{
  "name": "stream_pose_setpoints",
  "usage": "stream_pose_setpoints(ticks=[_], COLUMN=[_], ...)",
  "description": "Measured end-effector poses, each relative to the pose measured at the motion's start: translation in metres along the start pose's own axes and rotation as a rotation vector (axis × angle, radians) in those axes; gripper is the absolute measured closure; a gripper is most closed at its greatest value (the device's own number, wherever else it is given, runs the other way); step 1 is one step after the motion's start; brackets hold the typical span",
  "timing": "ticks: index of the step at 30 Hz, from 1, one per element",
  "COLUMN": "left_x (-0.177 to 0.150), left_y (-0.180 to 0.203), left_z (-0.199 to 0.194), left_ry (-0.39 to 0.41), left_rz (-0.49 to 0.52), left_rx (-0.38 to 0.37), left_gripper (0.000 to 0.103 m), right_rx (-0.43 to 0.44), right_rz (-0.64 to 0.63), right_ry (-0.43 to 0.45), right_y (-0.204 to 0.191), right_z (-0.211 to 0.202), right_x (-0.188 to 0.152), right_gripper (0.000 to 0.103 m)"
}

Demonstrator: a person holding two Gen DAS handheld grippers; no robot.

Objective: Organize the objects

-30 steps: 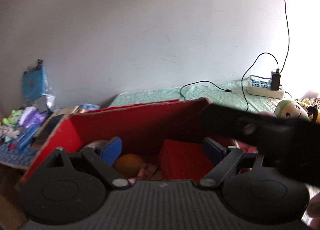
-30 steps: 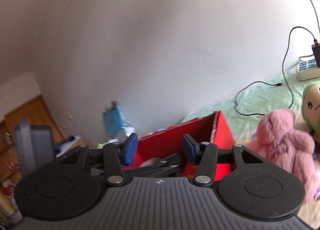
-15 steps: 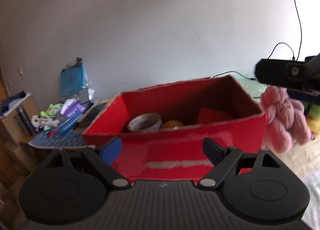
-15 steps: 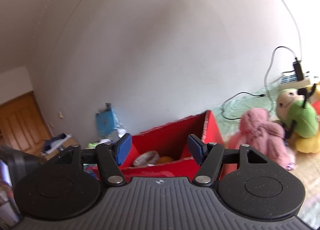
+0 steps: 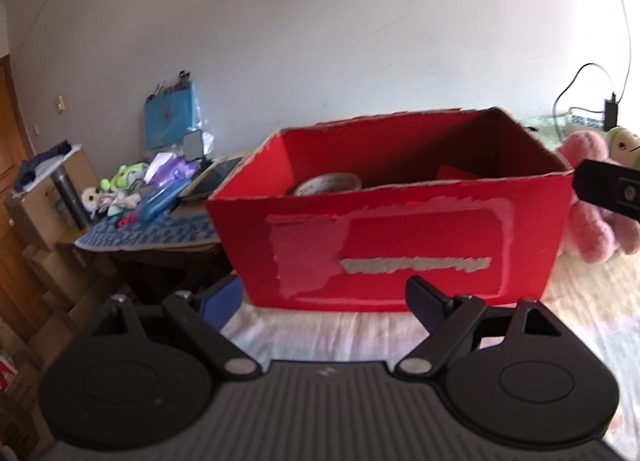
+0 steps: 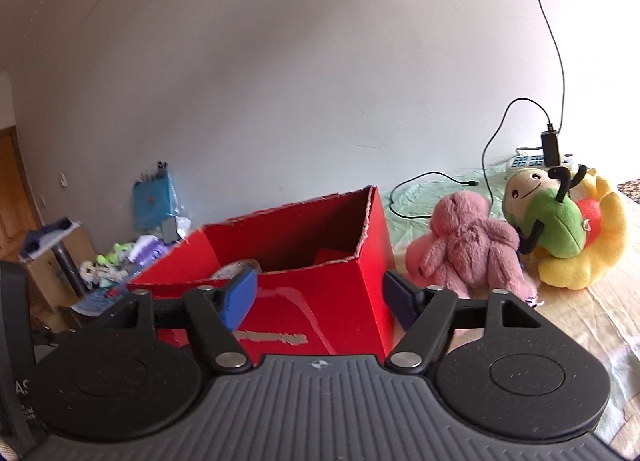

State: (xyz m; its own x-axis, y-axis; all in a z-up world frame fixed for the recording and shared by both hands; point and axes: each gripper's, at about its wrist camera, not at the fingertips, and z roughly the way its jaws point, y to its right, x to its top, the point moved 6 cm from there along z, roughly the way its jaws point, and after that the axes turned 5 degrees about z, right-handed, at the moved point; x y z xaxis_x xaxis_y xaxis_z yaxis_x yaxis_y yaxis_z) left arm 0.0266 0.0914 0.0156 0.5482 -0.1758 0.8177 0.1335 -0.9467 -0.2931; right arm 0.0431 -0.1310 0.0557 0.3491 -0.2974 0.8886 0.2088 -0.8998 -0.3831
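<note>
Bedspread point(image 6: 580, 321) with one red box point(image 5: 384, 229), two plush toys point(image 6: 472, 249), both grippers point(image 5: 322, 297) point(image 6: 320, 297) spread, empty.

A pale bedspread point(image 6: 592, 313) carries the red cardboard box point(image 6: 320, 301), with a pink plush point(image 6: 468, 249) just beside it and a green-and-yellow plush point(image 6: 568, 237) behind that, near a power strip point(image 6: 532, 160).

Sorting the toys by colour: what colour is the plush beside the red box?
Pink; the plush shows best in the right wrist view, beside the red box.
</note>
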Motion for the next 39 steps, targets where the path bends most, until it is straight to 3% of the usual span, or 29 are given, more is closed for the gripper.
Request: stream_pose_setpoints(ticks=[9,18,22,25,32,39], left_x=[-0.013,-0.018,-0.021,-0.024,-0.013,0.025], left_y=[-0.004,-0.011,-0.009,-0.007,-0.024,-0.058], left_z=[0.025,0.037,0.046,0.05,0.051,0.035], left_ry=[-0.087,-0.142,-0.199,-0.24,-0.226,-0.129], left_rz=[0.006,-0.014,-0.02,0.003,0.02,0.055], left_rx=[-0.004,0.019,-0.056,-0.086,-0.024,0.086], left_gripper=[0.016,0.016,0.016,0.016,0.016,0.016], right_rx=[-0.077,-0.17,-0.134,-0.151,-0.131,-0.051], right_rz=[-0.01,-0.13,-0.085,-0.1,-0.139,-0.146], right_ry=[-0.085,-0.111,-0.177,-0.171,-0.184,-0.172], right_y=[0.005,-0.008,-0.007,-0.008,-0.015,-0.035], right_z=[0.013,0.022,0.027,0.029,0.036,0.036], right_x=[-0.02,-0.031,-0.036,-0.039,-0.031,-0.002], right_gripper=[0.021,0.012,0.012,0.012,0.012,0.012])
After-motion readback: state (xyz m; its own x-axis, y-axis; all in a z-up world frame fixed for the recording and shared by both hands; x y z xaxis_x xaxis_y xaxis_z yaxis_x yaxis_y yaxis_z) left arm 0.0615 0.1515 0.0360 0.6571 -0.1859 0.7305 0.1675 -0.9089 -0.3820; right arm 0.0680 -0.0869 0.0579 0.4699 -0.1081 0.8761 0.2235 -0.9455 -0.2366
